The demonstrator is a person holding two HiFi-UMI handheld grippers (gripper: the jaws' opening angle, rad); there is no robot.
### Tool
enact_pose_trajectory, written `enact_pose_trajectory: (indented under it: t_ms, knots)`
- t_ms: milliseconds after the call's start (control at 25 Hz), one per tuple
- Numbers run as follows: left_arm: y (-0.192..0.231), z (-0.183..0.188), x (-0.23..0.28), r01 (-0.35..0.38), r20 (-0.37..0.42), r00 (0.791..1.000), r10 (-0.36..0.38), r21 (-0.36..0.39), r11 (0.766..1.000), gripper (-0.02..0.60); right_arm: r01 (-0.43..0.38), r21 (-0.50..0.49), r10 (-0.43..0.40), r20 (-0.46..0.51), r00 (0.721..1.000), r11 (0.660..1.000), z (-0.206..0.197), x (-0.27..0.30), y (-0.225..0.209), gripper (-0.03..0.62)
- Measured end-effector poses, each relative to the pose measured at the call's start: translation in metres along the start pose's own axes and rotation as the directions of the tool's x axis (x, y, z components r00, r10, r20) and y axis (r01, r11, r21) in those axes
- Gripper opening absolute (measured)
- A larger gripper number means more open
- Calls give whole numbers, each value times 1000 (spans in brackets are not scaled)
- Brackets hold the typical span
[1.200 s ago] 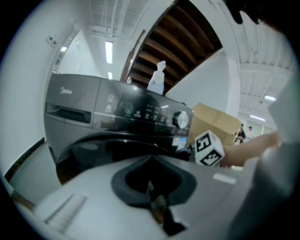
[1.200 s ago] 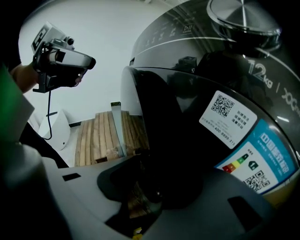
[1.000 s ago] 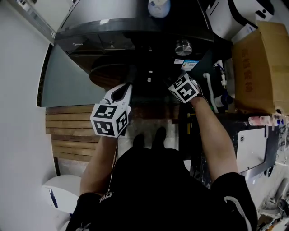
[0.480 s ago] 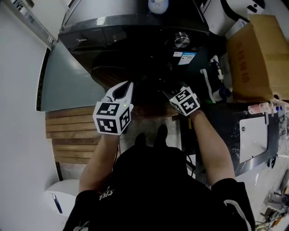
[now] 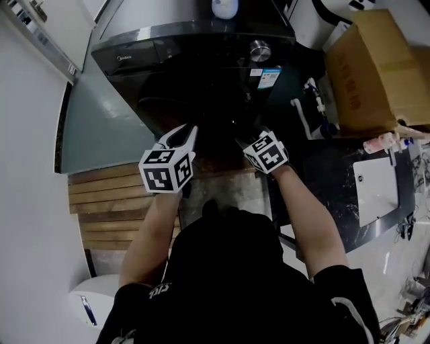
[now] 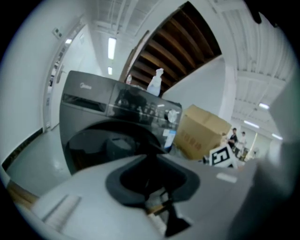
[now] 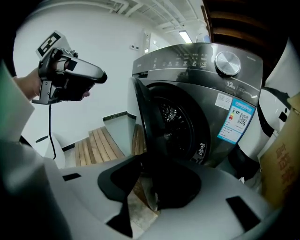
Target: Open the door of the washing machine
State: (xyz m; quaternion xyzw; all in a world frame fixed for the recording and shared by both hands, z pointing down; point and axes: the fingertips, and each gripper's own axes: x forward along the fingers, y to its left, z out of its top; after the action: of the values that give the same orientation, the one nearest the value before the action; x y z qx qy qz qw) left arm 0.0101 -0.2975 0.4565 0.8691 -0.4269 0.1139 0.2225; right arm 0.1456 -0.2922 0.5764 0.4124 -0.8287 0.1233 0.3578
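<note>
At washing machine (image 5: 176, 46): door (image 7: 147, 117) ajar; right gripper (image 5: 240, 140) just closing, seemingly pinching its edge; left gripper (image 5: 189, 131) just parting, empty.

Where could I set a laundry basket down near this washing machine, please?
The wooden slats left of the washing machine lie bare, and its top is free around the spray bottle. Right of it is crowded: a cardboard box, a white hose, small bottles. The open door takes the front.

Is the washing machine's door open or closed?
Open. In the right gripper view the door stands swung out from the washing machine, and the drum shows behind it.
</note>
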Motion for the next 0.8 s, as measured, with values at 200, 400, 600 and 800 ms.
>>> enact_pose_trajectory:
  t_ms: [200, 400, 600, 800]
  knots:
    - [-2, -9, 4, -46, -6, 999, 45, -46, 998, 189, -36, 9, 36, 19, 999, 999, -1, -6, 17, 109]
    - [-22, -14, 5, -75, -6, 997, 75, -6, 997, 219, -74, -24, 74, 30, 997, 997, -5, -14, 37, 90]
    - [-30, -18, -3, -115, -11, 993, 115, 10, 993, 235, -128, -18, 128, 52, 990, 992, -9, -23, 60, 75]
    - [-29, -32, -11, -172, -31, 985, 172, 3, 985, 238, -179, 5, 178, 91, 980, 984, -12, -30, 87, 67]
